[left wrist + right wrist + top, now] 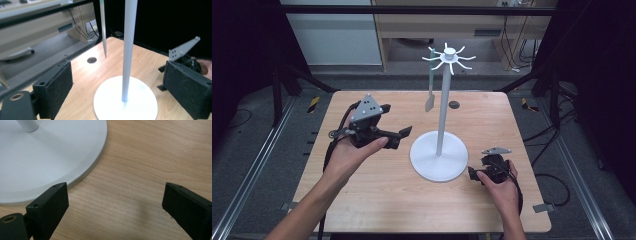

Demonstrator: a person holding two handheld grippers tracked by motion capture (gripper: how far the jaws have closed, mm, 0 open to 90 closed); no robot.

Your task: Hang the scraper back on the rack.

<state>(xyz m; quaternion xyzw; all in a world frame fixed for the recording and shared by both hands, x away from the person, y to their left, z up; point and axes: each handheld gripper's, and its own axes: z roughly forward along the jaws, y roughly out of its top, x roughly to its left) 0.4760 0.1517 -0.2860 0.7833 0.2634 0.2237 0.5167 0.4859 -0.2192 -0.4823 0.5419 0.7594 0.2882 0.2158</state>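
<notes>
Left gripper: jaws spread, raised facing stand, probably to take hanging spatula. Right gripper: spread (low by base).

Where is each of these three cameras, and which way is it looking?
High view: above the person's side, looking forward and down on the table; forearms, both hands.
Left gripper view: on the left gripper, facing the stand and hanging utensil; jaws apart.
Right gripper view: on the right gripper, facing down at the tabletop; jaws apart.
Shared: the stand's white base.
</notes>
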